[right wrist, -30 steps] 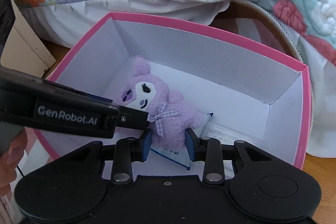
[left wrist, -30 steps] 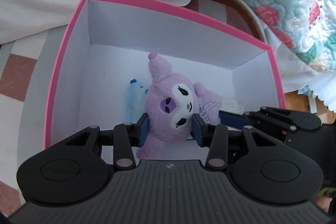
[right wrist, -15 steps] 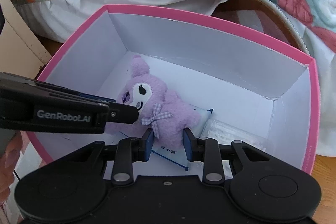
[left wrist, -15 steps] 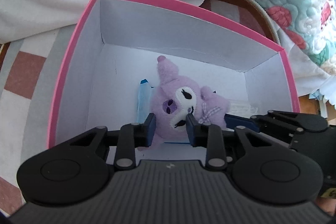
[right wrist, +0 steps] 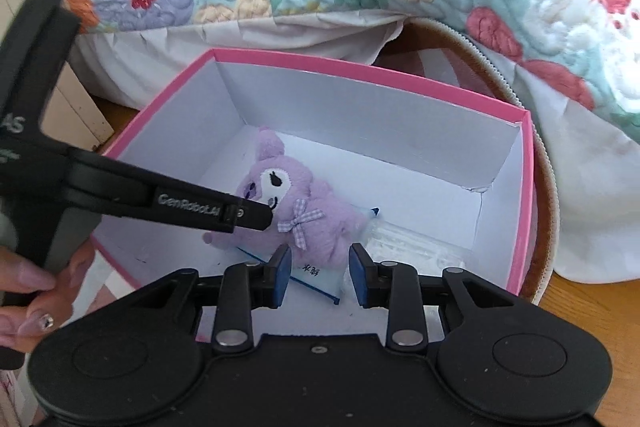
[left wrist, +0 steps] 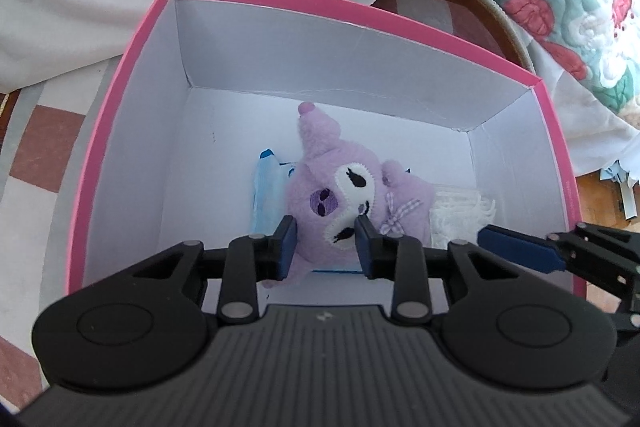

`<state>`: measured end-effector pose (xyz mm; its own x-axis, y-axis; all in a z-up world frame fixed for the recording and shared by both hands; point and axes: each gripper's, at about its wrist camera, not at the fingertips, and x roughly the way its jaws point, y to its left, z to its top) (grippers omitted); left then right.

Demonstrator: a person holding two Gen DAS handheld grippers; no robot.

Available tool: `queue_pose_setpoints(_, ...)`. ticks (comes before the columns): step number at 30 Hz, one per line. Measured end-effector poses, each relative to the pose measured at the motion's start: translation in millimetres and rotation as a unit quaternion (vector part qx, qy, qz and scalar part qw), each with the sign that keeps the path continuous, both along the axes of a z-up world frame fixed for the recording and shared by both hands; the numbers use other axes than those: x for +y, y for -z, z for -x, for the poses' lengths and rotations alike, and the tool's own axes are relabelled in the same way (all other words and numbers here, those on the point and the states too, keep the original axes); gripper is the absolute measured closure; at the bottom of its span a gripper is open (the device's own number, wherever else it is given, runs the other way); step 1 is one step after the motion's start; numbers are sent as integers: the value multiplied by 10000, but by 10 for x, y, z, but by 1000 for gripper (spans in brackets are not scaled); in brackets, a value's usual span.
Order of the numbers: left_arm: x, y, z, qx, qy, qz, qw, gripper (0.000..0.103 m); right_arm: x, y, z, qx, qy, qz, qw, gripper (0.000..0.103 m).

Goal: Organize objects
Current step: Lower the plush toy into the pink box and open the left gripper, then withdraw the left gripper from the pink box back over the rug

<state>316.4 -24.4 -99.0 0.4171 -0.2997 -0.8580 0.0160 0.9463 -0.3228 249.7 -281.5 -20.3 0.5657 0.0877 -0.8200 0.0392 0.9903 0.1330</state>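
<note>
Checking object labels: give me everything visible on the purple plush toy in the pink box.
The purple plush toy is soft lilac fleece with a white face patch, stitched black eyes, pointed ears and a lilac gingham bow at the neck. It lies tilted on its back on the floor of the pink box, resting on a clear bag with blue trim. In the left wrist view the left gripper has its fingers either side of the head; its jaws are opening. The right gripper sits near its lower body, apart.
</note>
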Motion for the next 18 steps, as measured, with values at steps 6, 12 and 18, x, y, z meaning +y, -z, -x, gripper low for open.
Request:
queue_pose_setpoints(6,12,-133,101,13,8,80,10000,72,57,-131,176,-132,-43,41,9999,63)
queue_pose_setpoints(12,75,-438,332,-4,64,19,10000,71,126,-314,383,-422,282,221,9985,62)
queue_pose_setpoints(18,183,-755,587,-151,57,-150,9998,61,184,-492,571,-522,374,180,9978,59)
